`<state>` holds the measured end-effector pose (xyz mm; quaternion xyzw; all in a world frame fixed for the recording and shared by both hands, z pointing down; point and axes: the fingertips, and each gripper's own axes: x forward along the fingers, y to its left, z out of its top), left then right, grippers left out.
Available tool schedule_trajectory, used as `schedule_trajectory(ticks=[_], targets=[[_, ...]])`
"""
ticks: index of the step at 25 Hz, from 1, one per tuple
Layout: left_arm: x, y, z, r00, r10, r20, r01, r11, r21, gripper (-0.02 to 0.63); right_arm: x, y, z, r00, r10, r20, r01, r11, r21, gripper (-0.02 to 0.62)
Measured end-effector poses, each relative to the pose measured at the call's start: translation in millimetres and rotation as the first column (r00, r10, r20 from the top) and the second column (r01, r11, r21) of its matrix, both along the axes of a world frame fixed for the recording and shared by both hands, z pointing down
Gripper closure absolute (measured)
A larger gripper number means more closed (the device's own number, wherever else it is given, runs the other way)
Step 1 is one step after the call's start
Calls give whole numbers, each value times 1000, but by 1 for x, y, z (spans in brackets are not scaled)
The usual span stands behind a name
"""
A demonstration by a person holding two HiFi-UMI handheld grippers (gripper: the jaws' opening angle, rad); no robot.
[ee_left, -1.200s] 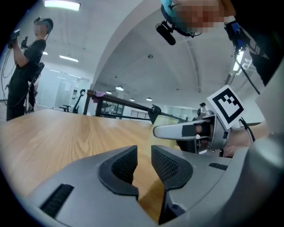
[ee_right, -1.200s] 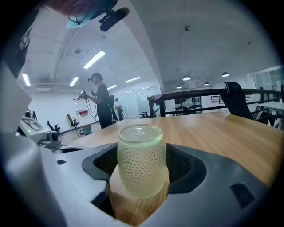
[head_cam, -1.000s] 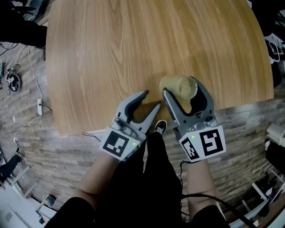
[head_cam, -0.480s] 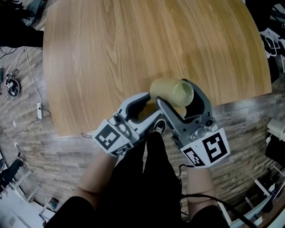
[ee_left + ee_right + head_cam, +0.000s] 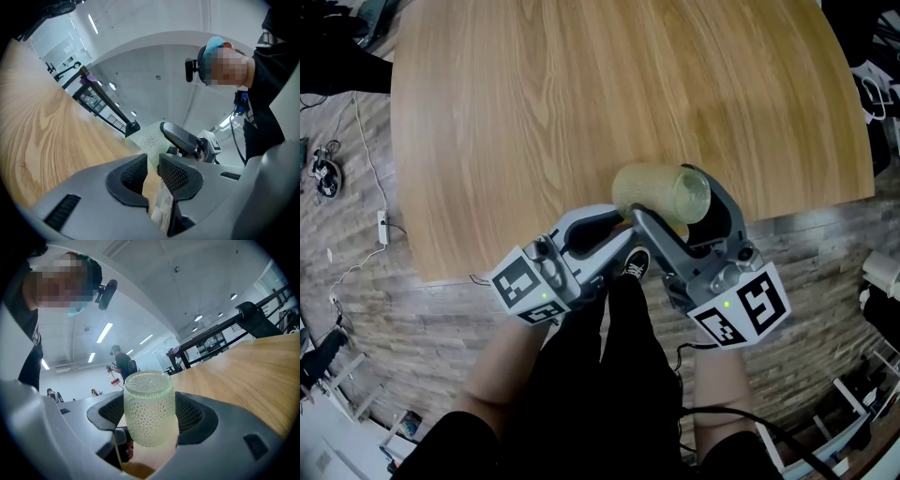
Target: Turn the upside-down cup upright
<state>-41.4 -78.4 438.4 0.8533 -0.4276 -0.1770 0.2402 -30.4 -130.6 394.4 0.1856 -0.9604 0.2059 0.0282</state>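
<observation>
The cup (image 5: 652,187) is pale yellow-green, dimpled and translucent. It hangs tipped on its side just above the near edge of the wooden table (image 5: 534,112). My right gripper (image 5: 666,192) is shut on its body, and in the right gripper view the cup (image 5: 150,408) fills the space between the pads. My left gripper (image 5: 621,225) sits at the cup's lower left end. Its jaws are closing, and in the left gripper view (image 5: 153,171) the cup's wall (image 5: 149,138) runs into the narrow gap between the pads.
The table's front edge (image 5: 581,258) lies right under both grippers, with wood-pattern floor (image 5: 375,309) below it. Cables (image 5: 356,169) trail over the floor at the left. The person's dark trousers and a shoe (image 5: 636,267) show between the arms.
The right gripper has raised the cup off the table and tipped it onto its side. The left gripper has moved right to the cup's end, rolled, and narrowed its jaws.
</observation>
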Motion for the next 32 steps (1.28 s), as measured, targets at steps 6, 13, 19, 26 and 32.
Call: schedule_trajectory(ticks=[6,13,19,26,32], targets=[[0,3,0,998,-6,65,5,1000,21,543,3,1,3,998,-19,65,22,999,-40,308],[-3,0,4,986,-28,167,28,1000,6,560,7,-6,14,997,10,74,-4,997,-76,308],[-2,-4,2,976,-32,218,32,999,3,565,12,-14,19,993,49,105,-36,992,-123,307],[0,-3,-1,980,-24,198,25,1000,0,568,14,-14,17,992,41,119,-27,993,-113,307],[7,1,-4,974,-7,227,5,1000,8,581,20,-19,14,991,60,118,-48,993,-105,298]])
